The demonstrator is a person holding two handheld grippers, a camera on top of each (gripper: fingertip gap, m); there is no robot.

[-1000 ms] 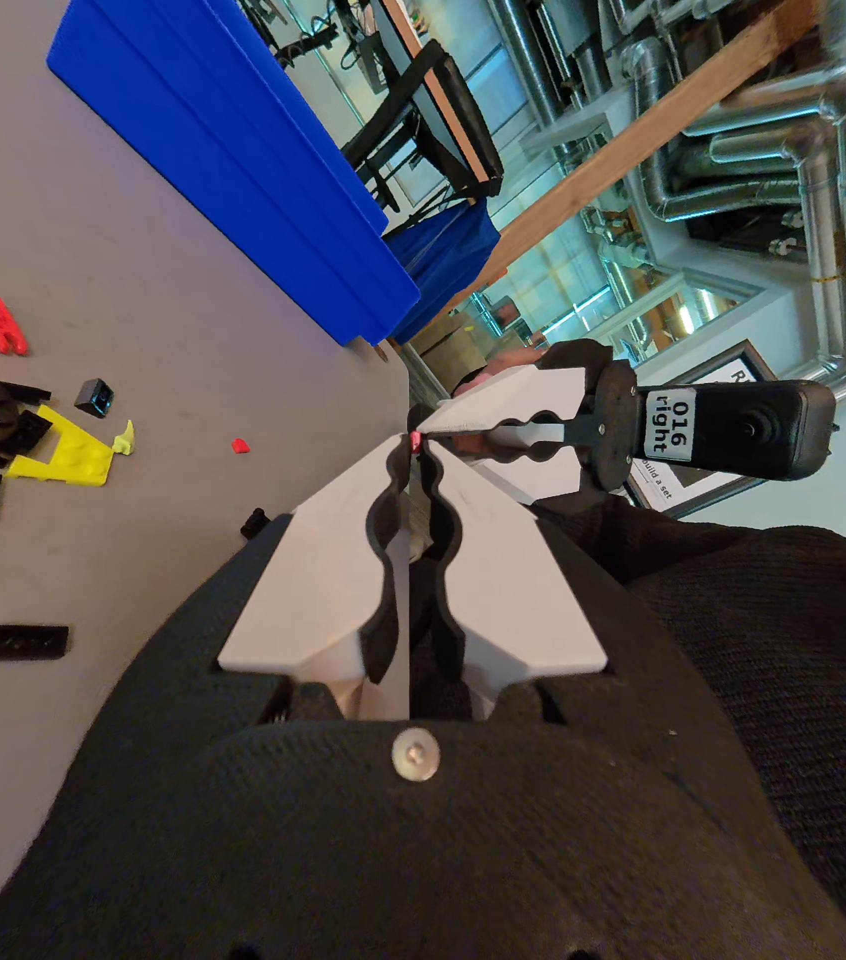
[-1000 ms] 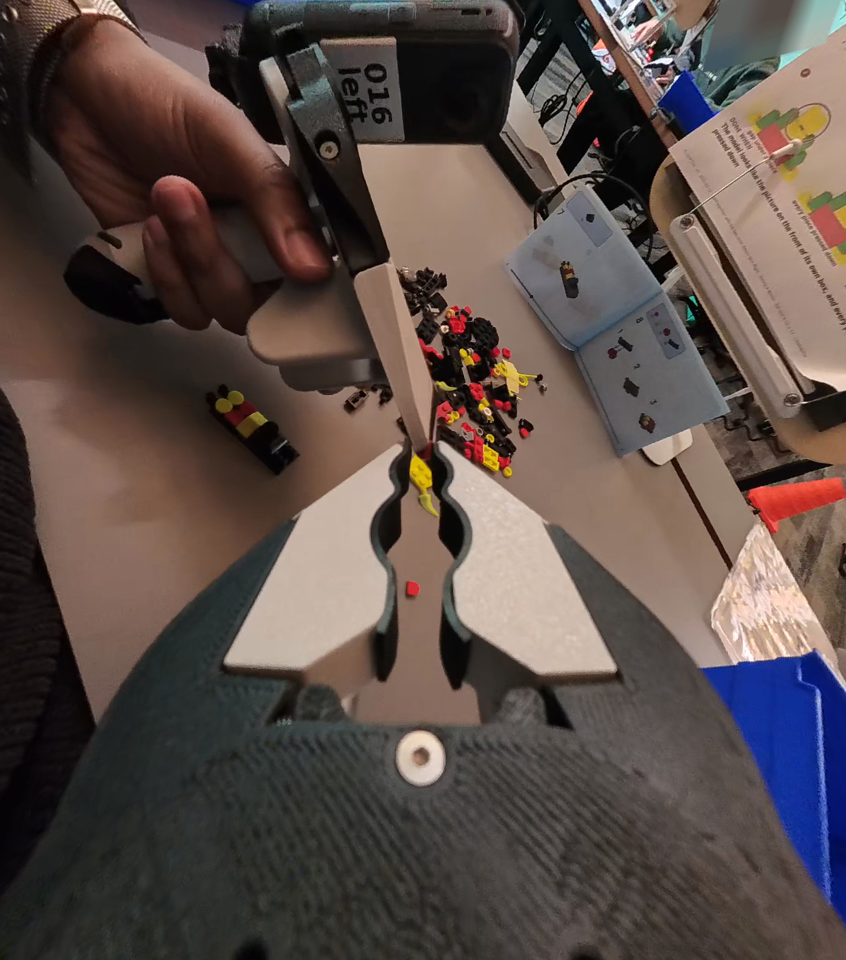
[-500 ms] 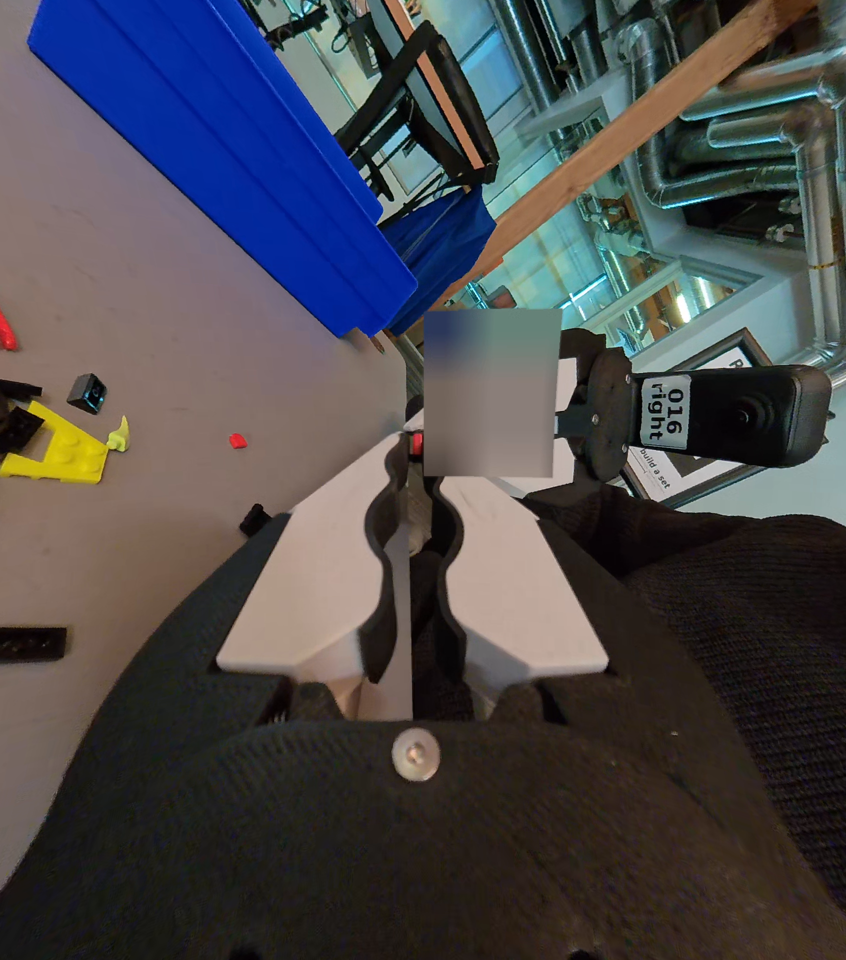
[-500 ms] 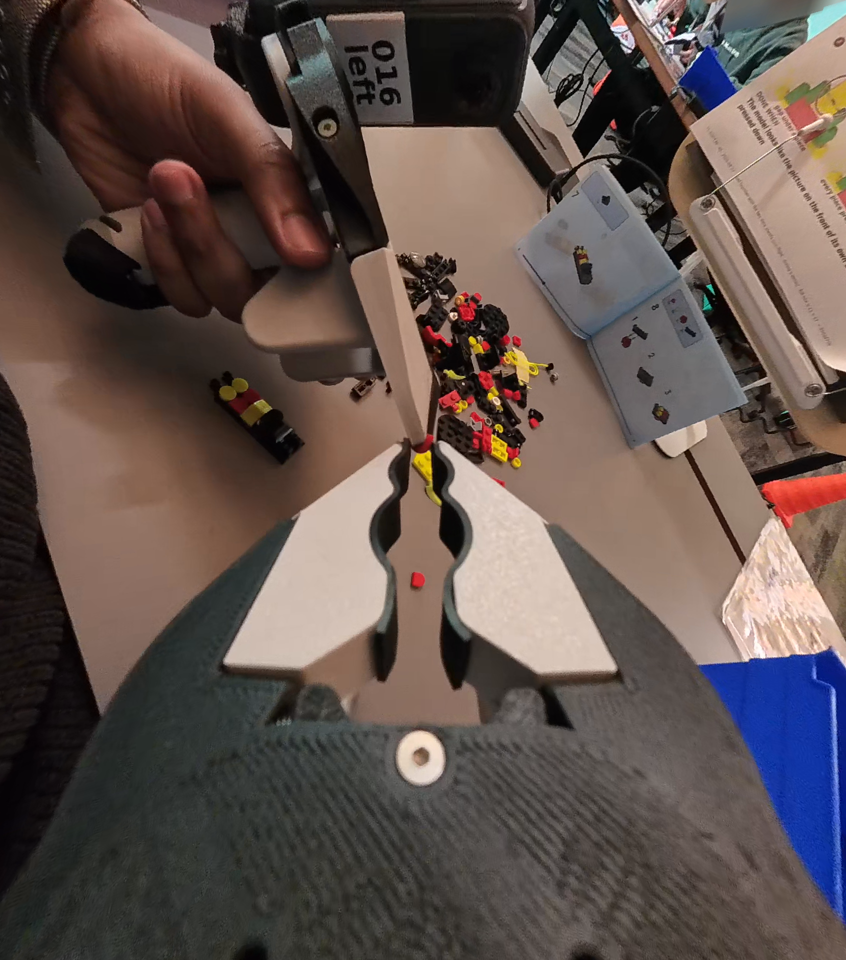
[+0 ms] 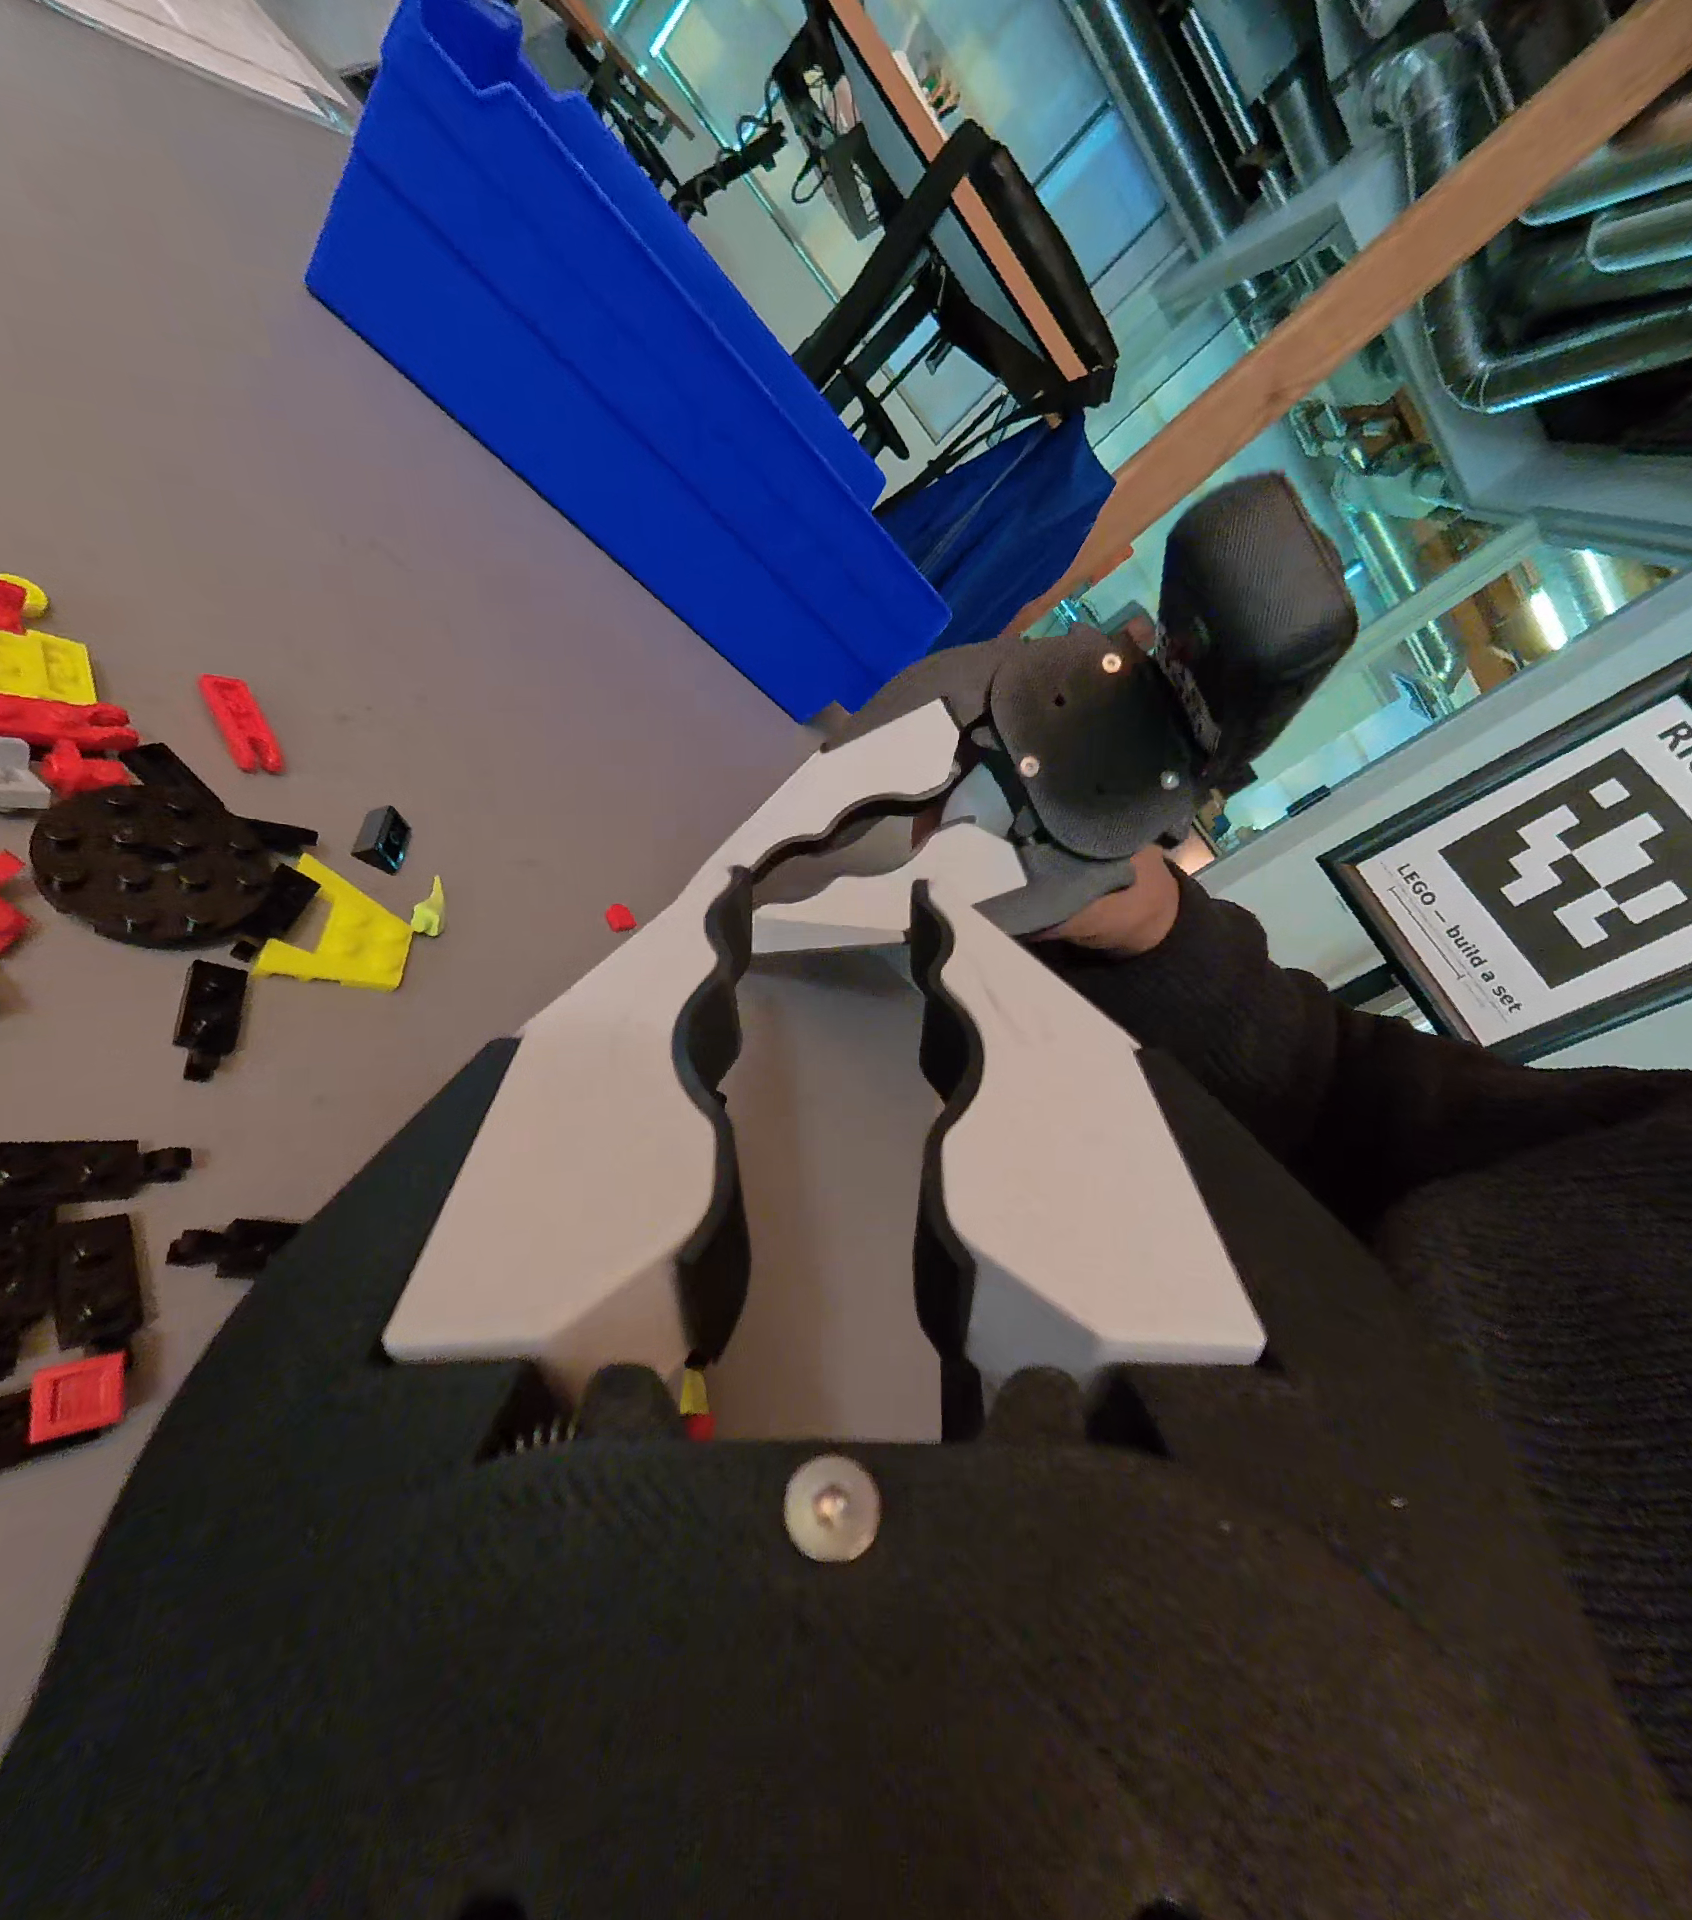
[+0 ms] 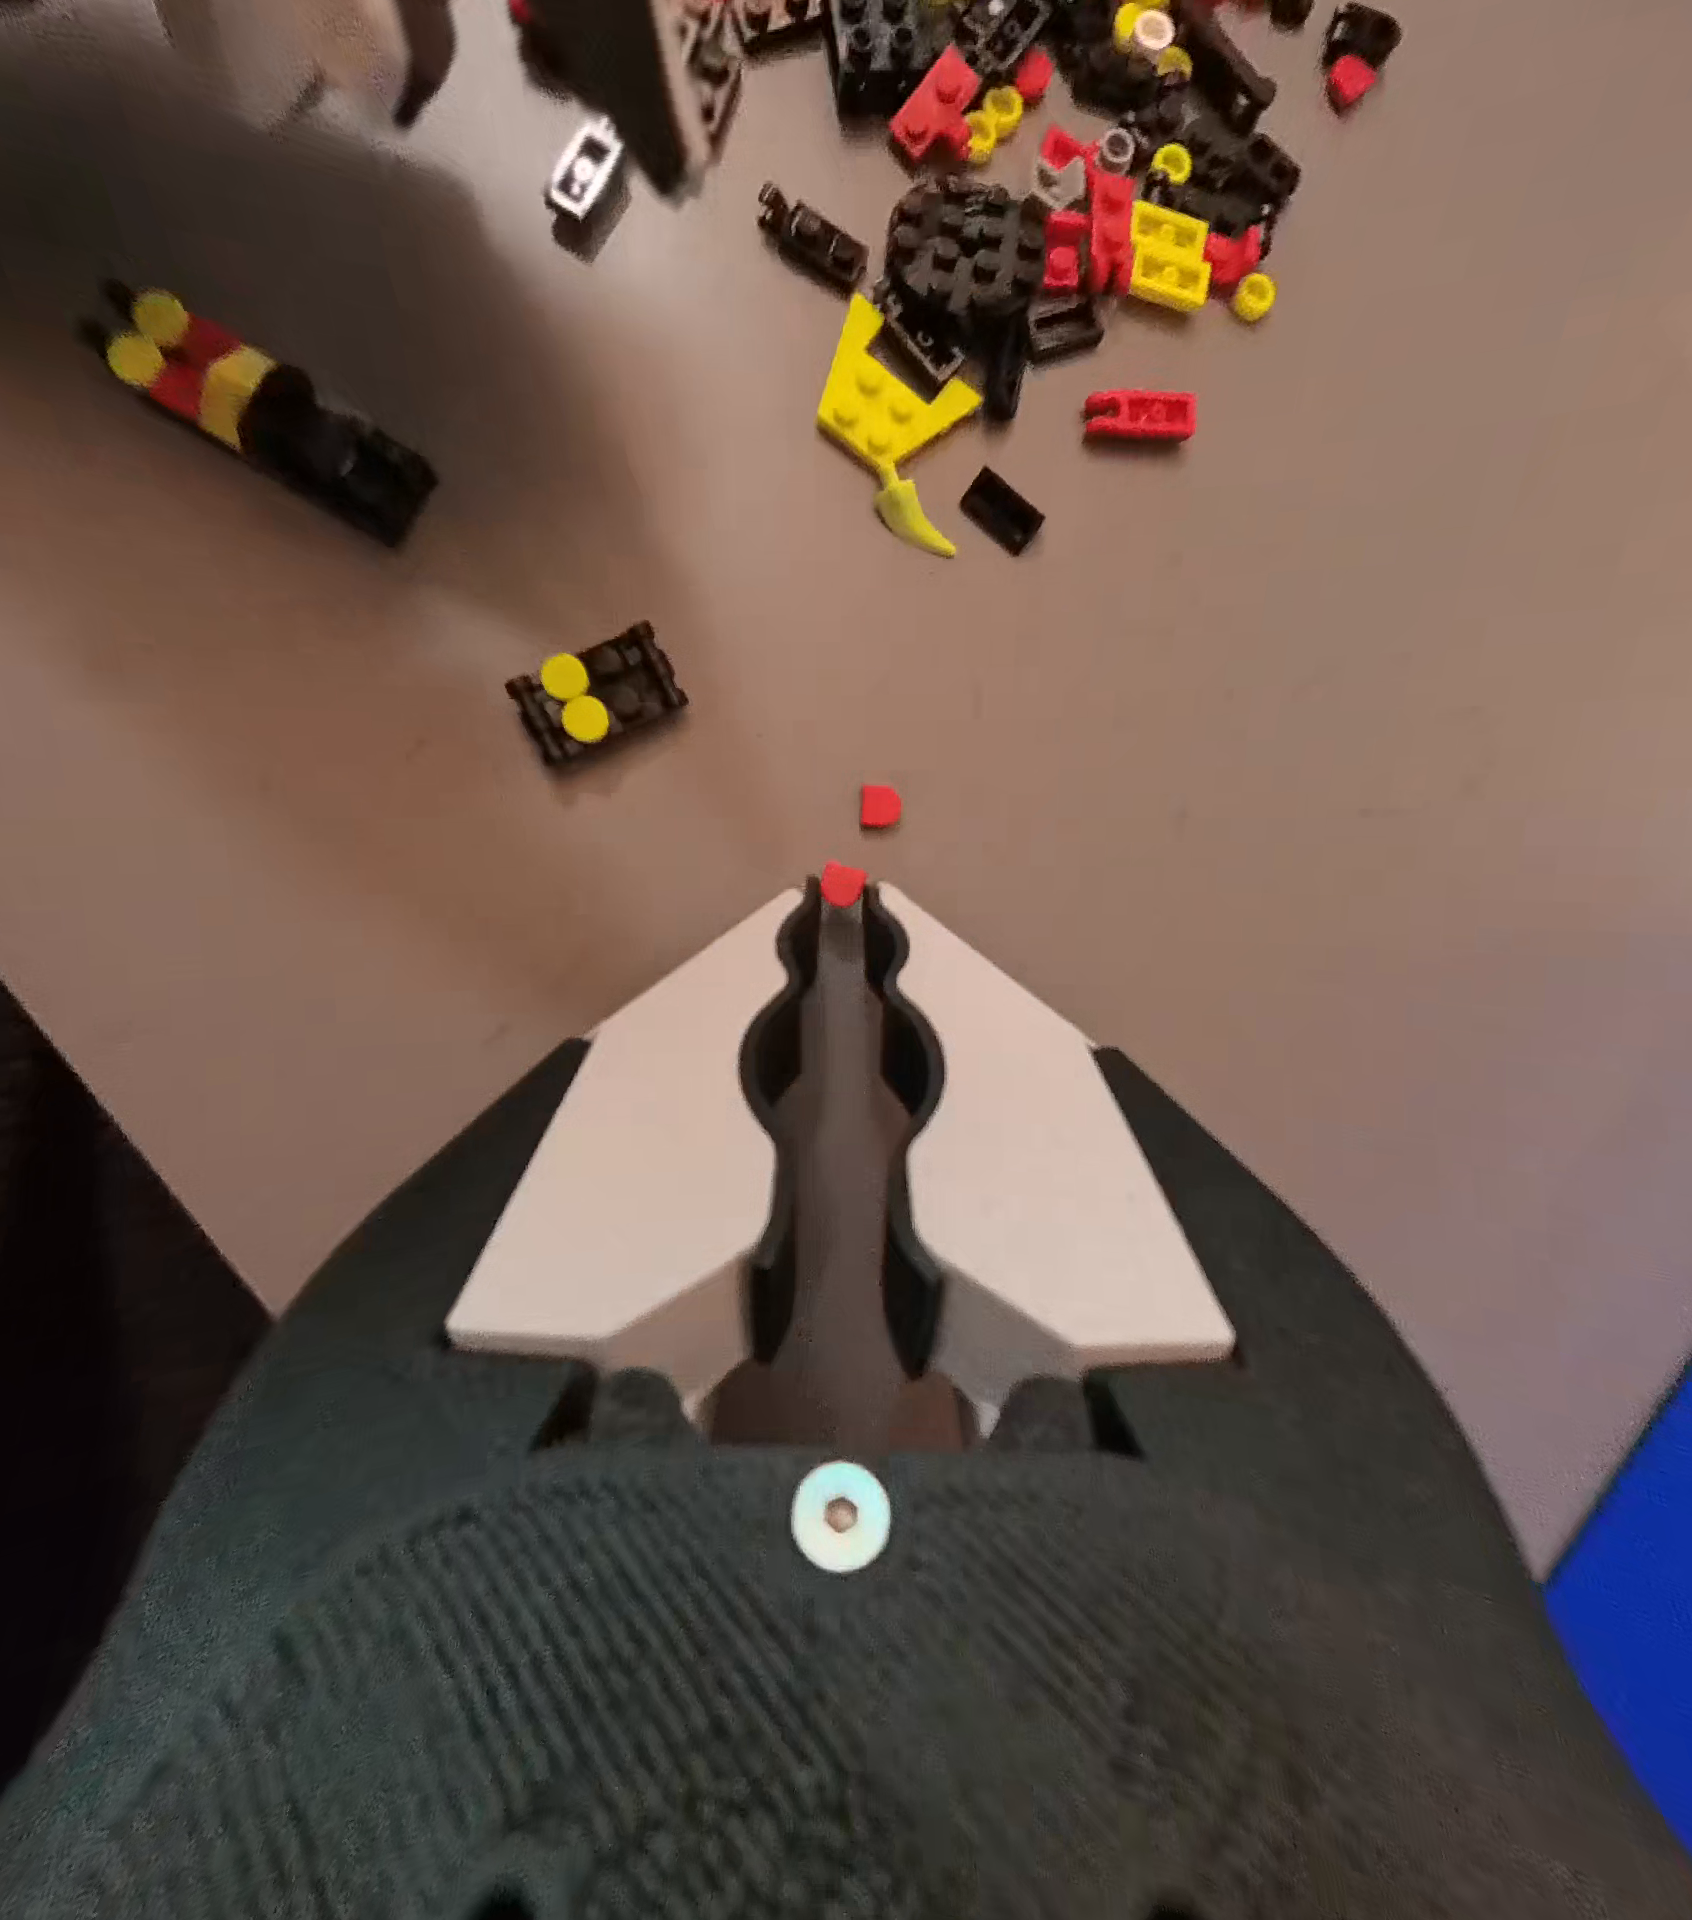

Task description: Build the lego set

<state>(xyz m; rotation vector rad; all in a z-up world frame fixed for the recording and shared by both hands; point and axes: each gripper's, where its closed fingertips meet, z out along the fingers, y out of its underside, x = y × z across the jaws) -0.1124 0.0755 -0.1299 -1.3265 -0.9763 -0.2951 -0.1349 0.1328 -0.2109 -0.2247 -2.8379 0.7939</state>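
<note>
Right tongs (image 6: 842, 891) pinch a small red plastic tile (image 6: 842, 883); left tongs (image 5: 826, 914) gape wide, empty. Next: seat tile on the black studded plate with 2 yellow discs (image 6: 598, 694).

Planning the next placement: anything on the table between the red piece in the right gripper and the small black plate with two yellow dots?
Nothing visible. The right gripper pinches a tiny red piece at its tips. The black plate with yellow dots lies ahead to the left, bare table between. A second red piece lies just ahead, off that line.
</note>
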